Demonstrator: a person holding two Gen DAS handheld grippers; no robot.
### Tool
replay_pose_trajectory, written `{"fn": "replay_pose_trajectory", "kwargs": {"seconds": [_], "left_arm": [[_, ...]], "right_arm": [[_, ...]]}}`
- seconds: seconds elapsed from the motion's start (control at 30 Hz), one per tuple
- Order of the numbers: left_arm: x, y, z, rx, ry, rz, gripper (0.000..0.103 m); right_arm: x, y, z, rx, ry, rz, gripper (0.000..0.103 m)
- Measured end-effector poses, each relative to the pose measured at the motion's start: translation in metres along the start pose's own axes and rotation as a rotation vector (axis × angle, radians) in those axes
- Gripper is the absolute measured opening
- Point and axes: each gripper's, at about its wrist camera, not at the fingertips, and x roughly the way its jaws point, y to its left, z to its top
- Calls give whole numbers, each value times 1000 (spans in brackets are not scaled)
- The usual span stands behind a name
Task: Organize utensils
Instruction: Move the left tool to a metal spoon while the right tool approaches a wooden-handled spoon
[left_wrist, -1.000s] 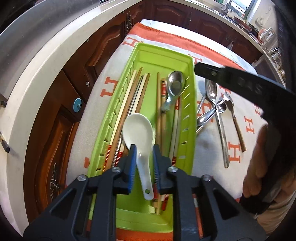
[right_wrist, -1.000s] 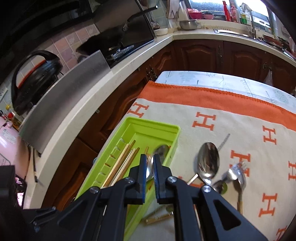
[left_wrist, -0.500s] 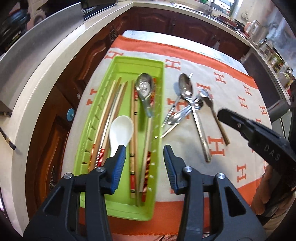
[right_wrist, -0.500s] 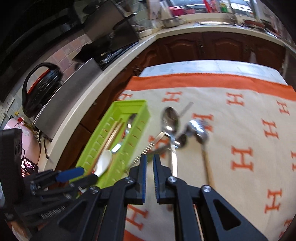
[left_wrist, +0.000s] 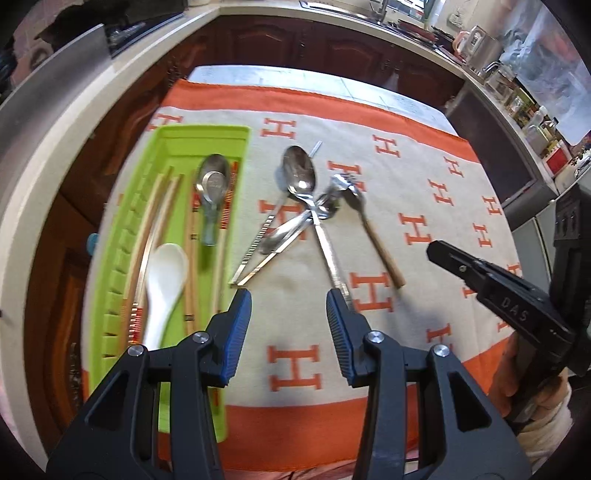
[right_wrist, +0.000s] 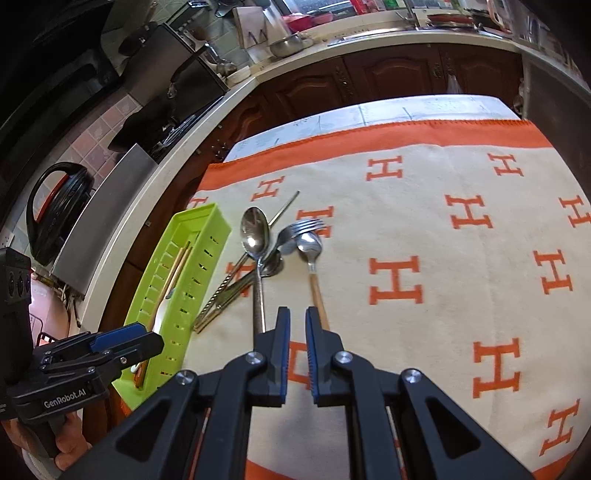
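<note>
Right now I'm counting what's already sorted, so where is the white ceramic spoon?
In the left wrist view the white ceramic spoon lies inside the green tray at the left, among the chopsticks, nearer the camera than the metal spoon.

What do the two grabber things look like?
Both are black plastic claws. The left gripper and right gripper have ribbed blue pads on their fingers and silver screws at the joints. White letters mark their sides: "GenRobot.AI" on the left, "DAS" on the right. A pale cuff shows at one wrist.
</note>
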Motion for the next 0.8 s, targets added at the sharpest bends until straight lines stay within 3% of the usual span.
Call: {"fn": "replay_pose_trajectory", "kwargs": {"seconds": [0.43, 0.73, 0.8], "left_arm": [[68, 1, 22, -139, 98, -83, 39], [110, 0, 48, -204, 83, -90, 39], [120, -1, 52, -217, 92, -113, 30]], "right_arm": [[26, -15, 2, -30, 41, 18, 9], [36, -28, 4, -26, 51, 59, 9], [39, -32, 4, -17, 57, 69, 9]]}}
